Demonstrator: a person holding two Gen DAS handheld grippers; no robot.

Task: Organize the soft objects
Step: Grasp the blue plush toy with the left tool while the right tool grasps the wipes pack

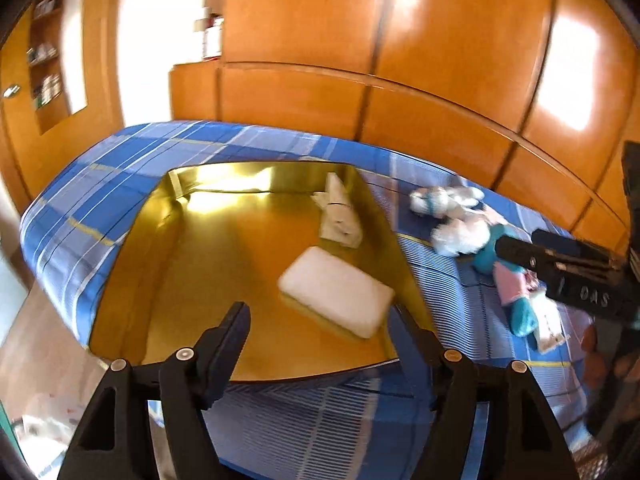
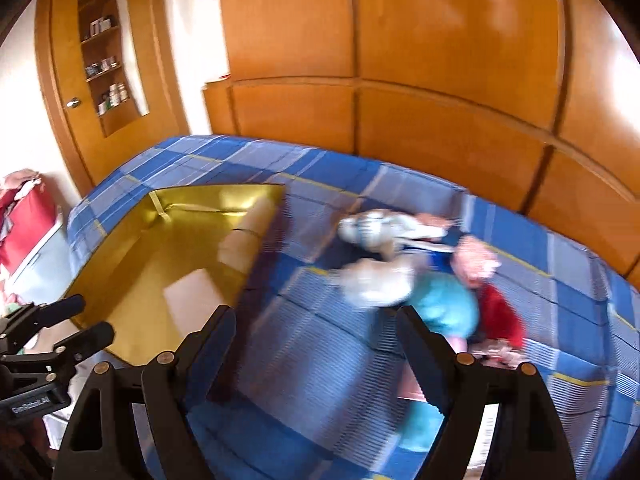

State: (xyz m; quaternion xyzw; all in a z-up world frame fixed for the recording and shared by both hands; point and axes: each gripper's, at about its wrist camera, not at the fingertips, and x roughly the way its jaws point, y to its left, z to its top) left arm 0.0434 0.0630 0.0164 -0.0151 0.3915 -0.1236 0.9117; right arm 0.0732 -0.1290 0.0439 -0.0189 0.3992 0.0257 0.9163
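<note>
Plush toys [image 2: 404, 276] are lying in a loose heap on the blue plaid bedspread [image 2: 280, 360], to the right of the gold box [image 1: 152, 248], and we are judging them to be the next things to collect. Inside the gold box we are already seeing a white cushion [image 1: 336, 298] near its front right corner and a pale folded cloth [image 1: 340, 216] against its right wall, so a part of the tidying looks done.

We are holding our right gripper [image 2: 316, 344] above the bedspread with its jaws spread wide and nothing between them. The heap is lying just ahead of it and a little to the right; its long axis is running from the far left to the near right, across the line of the fingers. A teal toy [image 2: 444, 304] is the nearest piece, almost touching the right finger in this view, and a red piece [image 2: 504, 312] is lying beyond it to the right. The picture is blurred, so we cannot tell the single toys apart well.

Our left gripper [image 1: 320, 336] is hovering over the front edge of the gold box, also released and holding nothing. It is farther from the heap, so the right hand seems the better one for the pick.

Between the heap and the right wall of the gold box the bedspread is free, giving room for carrying. That wall is standing up, so a toy will probably need lifting over it.
</note>
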